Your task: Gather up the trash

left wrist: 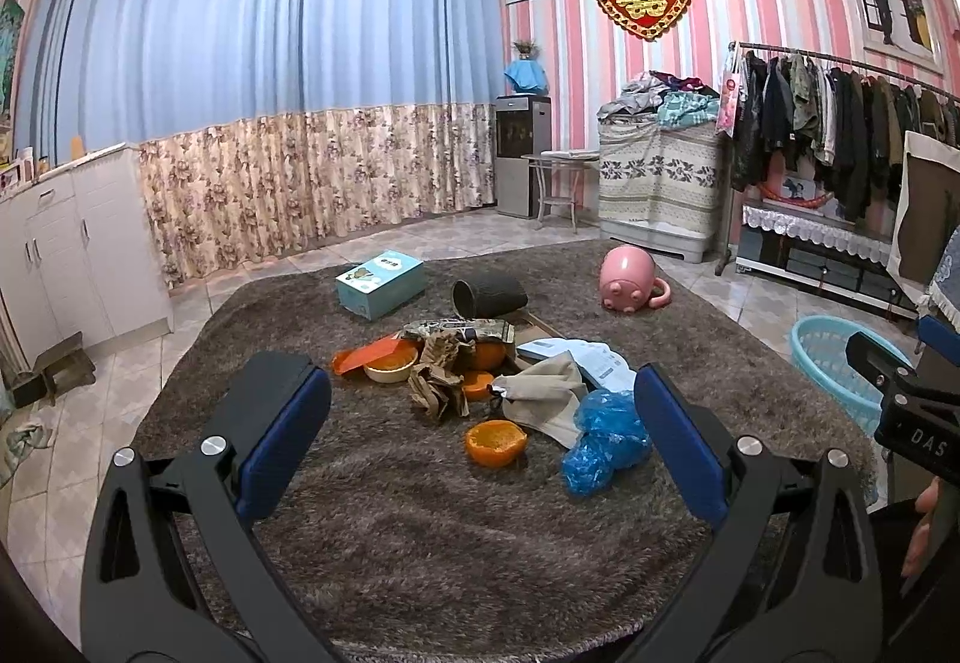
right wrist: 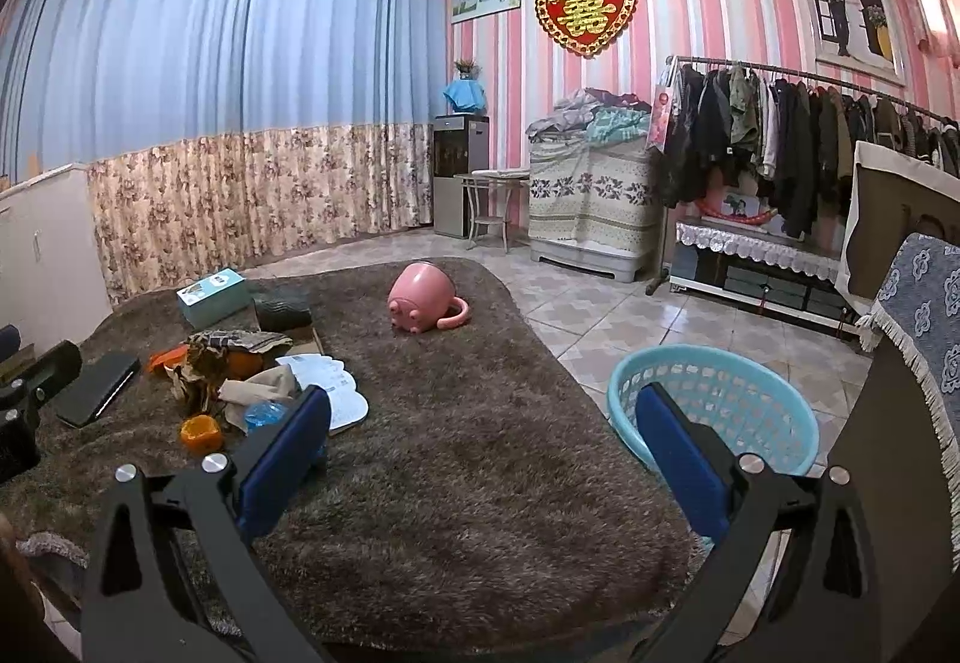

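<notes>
A pile of trash lies on the brown shaggy surface [left wrist: 390,531]: an orange peel half [left wrist: 495,442], crumpled blue plastic [left wrist: 606,438], brown crumpled paper [left wrist: 438,375], a beige cloth [left wrist: 549,393], a white paper sheet [left wrist: 591,360] and a small bowl [left wrist: 390,366]. My left gripper [left wrist: 480,453] is open and empty, hovering just short of the peel and blue plastic. My right gripper [right wrist: 483,453] is open and empty, to the right of the pile [right wrist: 240,381]. A light blue basket [right wrist: 720,411] stands on the floor at right, behind the right fingertip.
A pink pig-shaped mug [left wrist: 630,282] lies tipped over at the back, with a dark cup [left wrist: 489,297] on its side and a teal box [left wrist: 381,282]. A black phone [right wrist: 96,390] lies left of the pile. A clothes rack [right wrist: 810,135] and cabinets line the walls.
</notes>
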Demonstrator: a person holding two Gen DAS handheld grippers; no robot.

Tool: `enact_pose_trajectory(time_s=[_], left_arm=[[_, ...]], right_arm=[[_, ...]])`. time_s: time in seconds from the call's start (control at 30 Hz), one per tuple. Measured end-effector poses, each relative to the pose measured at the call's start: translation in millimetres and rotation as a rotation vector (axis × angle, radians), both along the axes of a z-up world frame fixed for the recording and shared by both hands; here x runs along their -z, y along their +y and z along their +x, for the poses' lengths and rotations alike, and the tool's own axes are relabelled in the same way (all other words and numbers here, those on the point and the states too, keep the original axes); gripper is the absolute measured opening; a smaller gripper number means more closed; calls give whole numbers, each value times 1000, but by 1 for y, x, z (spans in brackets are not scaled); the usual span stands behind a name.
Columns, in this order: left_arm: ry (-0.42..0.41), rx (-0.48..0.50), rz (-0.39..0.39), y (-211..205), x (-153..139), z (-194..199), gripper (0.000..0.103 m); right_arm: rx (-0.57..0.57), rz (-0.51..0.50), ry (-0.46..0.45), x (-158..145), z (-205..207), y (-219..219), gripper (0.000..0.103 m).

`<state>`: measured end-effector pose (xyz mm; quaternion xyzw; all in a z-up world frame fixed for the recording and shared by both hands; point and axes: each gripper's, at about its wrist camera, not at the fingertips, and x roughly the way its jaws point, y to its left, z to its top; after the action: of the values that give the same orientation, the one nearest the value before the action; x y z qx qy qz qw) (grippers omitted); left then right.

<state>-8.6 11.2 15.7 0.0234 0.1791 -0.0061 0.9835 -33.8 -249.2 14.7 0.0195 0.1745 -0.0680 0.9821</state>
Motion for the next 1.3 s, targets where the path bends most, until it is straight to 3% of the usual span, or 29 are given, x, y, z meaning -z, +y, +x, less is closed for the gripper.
enact_pose_trajectory(time_s=[1.3], left_arm=[[5, 3, -12, 10, -5, 0, 98]], right_arm=[[12, -5, -6, -5, 0, -5, 99]])
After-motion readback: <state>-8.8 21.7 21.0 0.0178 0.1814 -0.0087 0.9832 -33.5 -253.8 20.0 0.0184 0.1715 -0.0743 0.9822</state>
